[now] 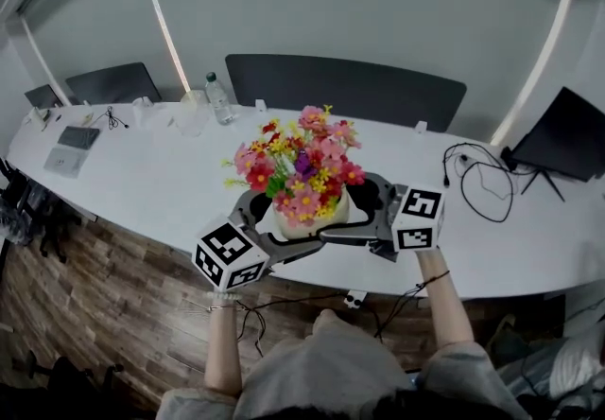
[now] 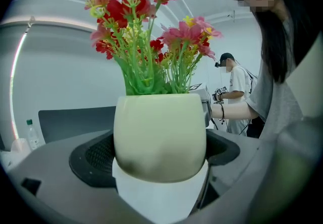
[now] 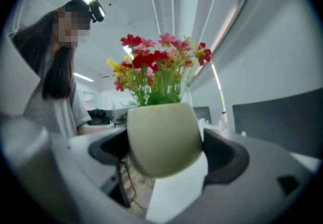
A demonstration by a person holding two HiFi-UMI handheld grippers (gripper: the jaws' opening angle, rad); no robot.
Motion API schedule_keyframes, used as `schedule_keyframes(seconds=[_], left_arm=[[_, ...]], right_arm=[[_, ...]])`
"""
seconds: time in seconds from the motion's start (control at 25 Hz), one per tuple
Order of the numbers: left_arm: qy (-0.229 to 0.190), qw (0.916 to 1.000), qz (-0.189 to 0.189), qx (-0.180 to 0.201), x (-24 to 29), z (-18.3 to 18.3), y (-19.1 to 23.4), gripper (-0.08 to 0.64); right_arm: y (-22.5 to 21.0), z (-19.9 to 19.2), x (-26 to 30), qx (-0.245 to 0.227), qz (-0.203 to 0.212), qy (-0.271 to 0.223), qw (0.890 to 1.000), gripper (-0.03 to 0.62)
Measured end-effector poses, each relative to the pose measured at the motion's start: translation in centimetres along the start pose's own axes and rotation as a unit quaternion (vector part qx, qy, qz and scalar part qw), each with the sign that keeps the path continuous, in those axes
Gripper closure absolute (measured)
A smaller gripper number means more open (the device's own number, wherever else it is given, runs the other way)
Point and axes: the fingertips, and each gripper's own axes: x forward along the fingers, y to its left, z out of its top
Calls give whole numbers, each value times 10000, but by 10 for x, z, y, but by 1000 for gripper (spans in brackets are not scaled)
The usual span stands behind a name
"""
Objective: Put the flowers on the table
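Observation:
A cream round pot (image 1: 312, 218) of red, pink and yellow artificial flowers (image 1: 298, 163) hangs just above the front edge of the long white table (image 1: 142, 186). My left gripper (image 1: 276, 231) holds it from the left and my right gripper (image 1: 352, 219) from the right, both shut on the pot. In the left gripper view the pot (image 2: 160, 137) fills the gap between the dark jaws. The right gripper view shows the pot (image 3: 164, 140) slightly tilted, with the table edge and wooden floor below it.
A water bottle (image 1: 219, 98) and small items stand at the table's back left, a grey tablet (image 1: 72, 149) at far left. A black laptop (image 1: 565, 136) and cables (image 1: 477, 183) lie at right. Dark chairs (image 1: 345, 87) line the far side. Another person (image 2: 235, 89) stands behind.

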Motion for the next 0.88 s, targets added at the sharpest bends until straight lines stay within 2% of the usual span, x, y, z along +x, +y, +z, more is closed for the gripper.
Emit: schedule_keyframes(seconds=[0.28,0.44,0.88], left_arm=[[-48,9998,169,-70,9,0,10,48],[30,9996,243,-131,25,-1,34,48],[9,9993,327,-202,49,-18,51,48]], right_arm=[[-14,0,-1,59,177,21,9998,110],[-43,0,1,124,279,93,9995,110],[-73,-17,-4,133,338,153,9992,110]])
